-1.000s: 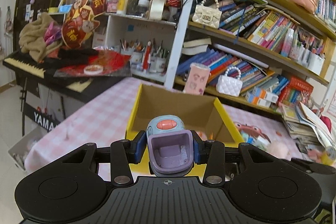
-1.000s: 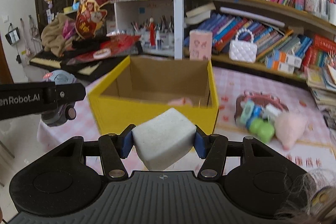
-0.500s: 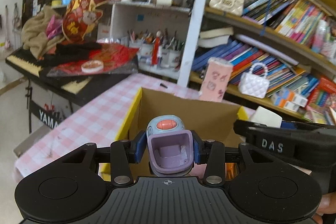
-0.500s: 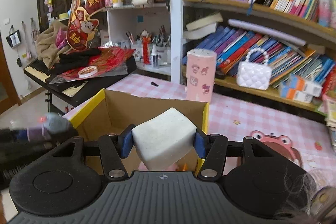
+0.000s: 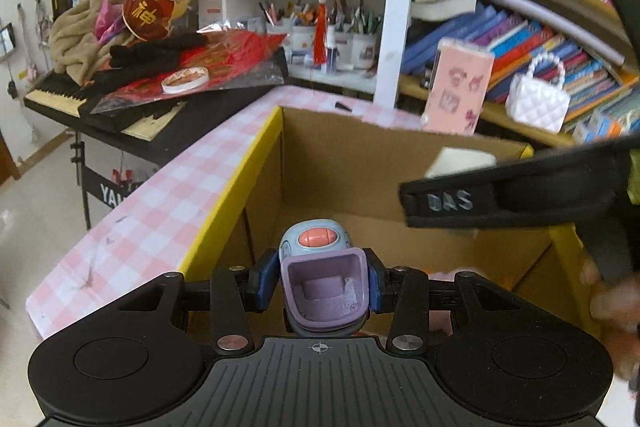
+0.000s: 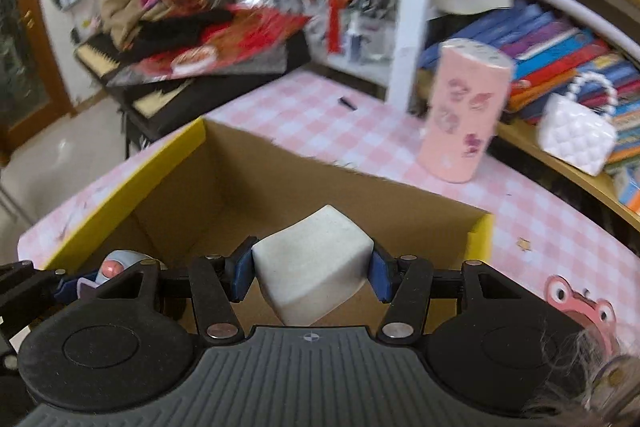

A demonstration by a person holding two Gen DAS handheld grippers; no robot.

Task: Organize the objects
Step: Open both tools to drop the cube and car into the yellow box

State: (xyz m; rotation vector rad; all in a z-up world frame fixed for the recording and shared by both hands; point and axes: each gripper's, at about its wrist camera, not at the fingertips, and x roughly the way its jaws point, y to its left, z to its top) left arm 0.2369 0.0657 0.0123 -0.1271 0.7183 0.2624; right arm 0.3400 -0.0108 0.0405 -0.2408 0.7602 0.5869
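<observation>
My left gripper (image 5: 320,283) is shut on a blue and purple toy (image 5: 322,279) with a pink button and holds it over the near left part of the open yellow cardboard box (image 5: 228,219). My right gripper (image 6: 310,277) is shut on a white foam block (image 6: 314,267) and holds it above the same box (image 6: 120,179). The right gripper with the block (image 5: 460,161) crosses the left wrist view above the box's right side. The left gripper's toy (image 6: 114,267) shows at the lower left of the right wrist view.
The box stands on a pink checked table (image 5: 160,203). A pink cylinder (image 6: 464,115) stands behind the box. A white quilted handbag (image 5: 538,97) sits on the bookshelf behind. A cluttered keyboard (image 5: 100,95) stands left of the table. A frog mat (image 6: 580,311) lies right.
Both grippers have moved forward and down over the box, each still holding its object. The right gripper has come closer beside the left one.
</observation>
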